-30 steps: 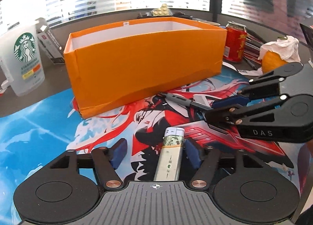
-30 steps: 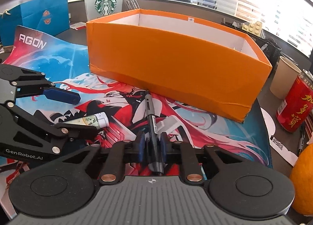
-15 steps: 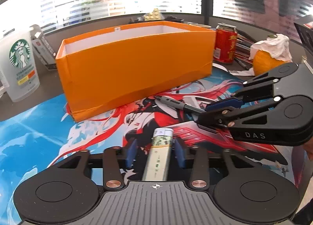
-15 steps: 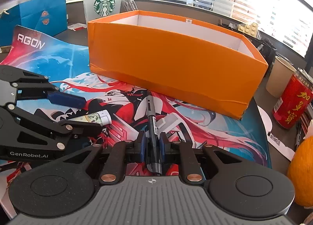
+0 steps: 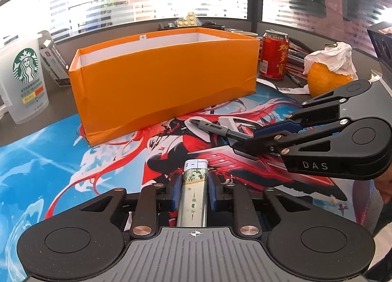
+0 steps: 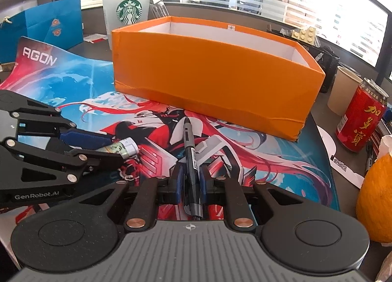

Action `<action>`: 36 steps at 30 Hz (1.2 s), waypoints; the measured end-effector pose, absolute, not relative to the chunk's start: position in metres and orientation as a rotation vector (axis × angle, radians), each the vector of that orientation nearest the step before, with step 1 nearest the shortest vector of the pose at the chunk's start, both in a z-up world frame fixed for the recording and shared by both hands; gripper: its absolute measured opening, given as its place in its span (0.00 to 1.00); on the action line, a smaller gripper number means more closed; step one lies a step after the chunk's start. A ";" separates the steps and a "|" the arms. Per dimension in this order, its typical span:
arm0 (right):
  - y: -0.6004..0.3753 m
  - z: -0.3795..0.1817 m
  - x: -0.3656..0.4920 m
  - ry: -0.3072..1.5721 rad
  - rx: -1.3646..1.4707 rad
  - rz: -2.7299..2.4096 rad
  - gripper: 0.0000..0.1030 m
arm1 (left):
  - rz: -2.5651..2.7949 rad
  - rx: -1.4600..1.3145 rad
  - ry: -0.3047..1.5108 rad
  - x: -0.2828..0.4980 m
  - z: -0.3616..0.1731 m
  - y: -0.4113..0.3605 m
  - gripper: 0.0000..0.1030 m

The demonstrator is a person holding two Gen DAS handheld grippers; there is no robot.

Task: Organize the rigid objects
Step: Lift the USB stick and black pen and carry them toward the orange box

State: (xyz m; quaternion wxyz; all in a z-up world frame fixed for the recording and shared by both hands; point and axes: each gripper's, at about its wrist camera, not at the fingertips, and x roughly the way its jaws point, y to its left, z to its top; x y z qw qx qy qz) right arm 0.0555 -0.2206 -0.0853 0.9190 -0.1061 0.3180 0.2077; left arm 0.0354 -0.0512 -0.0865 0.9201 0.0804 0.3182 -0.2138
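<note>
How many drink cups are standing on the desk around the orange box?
2. A Starbucks cup stands behind the orange box's left end; a plain paper cup stands off its right end, beside the red can. Clutter could hide others.

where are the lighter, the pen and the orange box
lighter [image 5: 193, 198]: left wrist view, on its pale body between the blue pads
pen [image 6: 190, 152]: right wrist view, mid barrel
orange box [image 5: 166, 81]: left wrist view, near side wall

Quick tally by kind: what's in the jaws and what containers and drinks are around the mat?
Lighter: 1
Pen: 1
Orange box: 1
Starbucks cup: 1
Paper cup: 1
Red can: 1
Total: 6
</note>
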 end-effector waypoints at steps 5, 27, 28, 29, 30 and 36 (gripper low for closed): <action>-0.224 -0.079 0.050 0.634 -0.193 0.436 0.13 | -0.423 0.152 0.659 0.035 -0.084 -0.049 0.20; -0.206 -0.089 0.057 0.676 -0.237 0.442 0.12 | -0.388 0.120 0.670 0.037 -0.086 -0.035 0.20; -0.204 -0.089 0.056 0.670 -0.245 0.437 0.12 | -0.385 0.117 0.670 0.038 -0.086 -0.034 0.20; -0.204 -0.088 0.055 0.664 -0.242 0.439 0.12 | -0.383 0.116 0.669 0.038 -0.085 -0.033 0.20; -0.204 -0.087 0.054 0.659 -0.233 0.442 0.12 | -0.380 0.115 0.667 0.038 -0.084 -0.033 0.20; -0.207 -0.066 0.046 0.608 -0.226 0.454 0.12 | -0.368 0.120 0.634 0.034 -0.069 -0.028 0.20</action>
